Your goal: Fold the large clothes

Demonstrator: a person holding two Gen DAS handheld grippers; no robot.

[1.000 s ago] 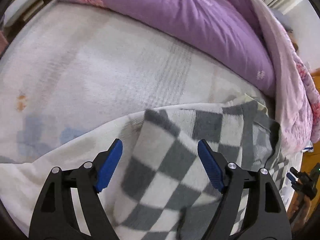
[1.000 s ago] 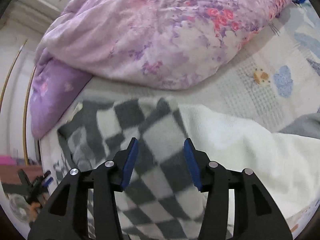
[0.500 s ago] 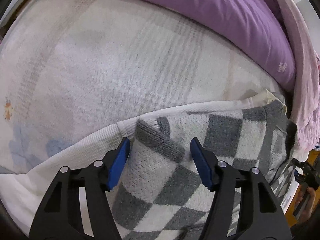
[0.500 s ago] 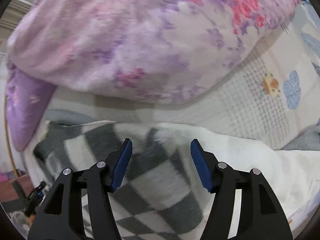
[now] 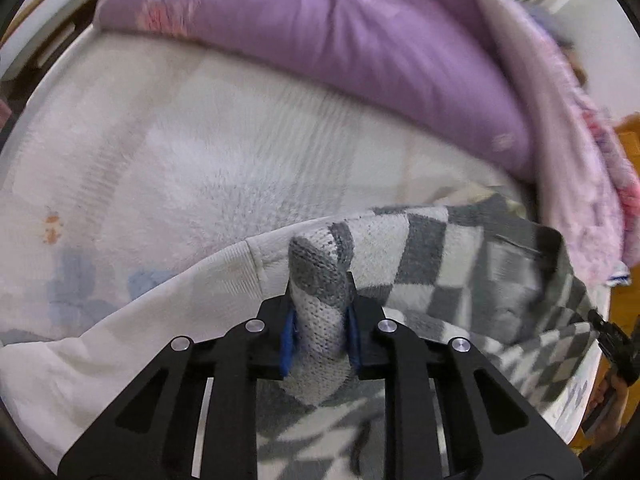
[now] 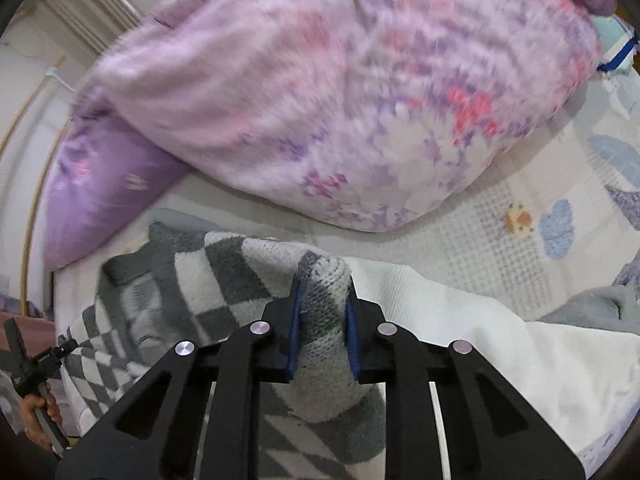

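Note:
A grey and white checkered knit sweater [image 5: 460,264] lies on the bed over a white garment [image 5: 140,328]. My left gripper [image 5: 320,320] is shut on a bunched fold at the sweater's edge. In the right wrist view the same checkered sweater [image 6: 192,276] spreads to the left, and my right gripper [image 6: 322,312] is shut on another bunched fold of it. The white garment [image 6: 460,328] shows to the right under the sweater.
A purple quilt [image 5: 360,48] and a pink floral quilt [image 6: 340,92] are piled along the far side of the bed. The pale patterned bed sheet [image 5: 180,152] stretches beyond the clothes. A grey cloth [image 6: 592,308] lies at the right edge.
Both grippers went from open around the sweater's edge to shut, each pinching a fold of the knit. Both views are blurred by motion now.

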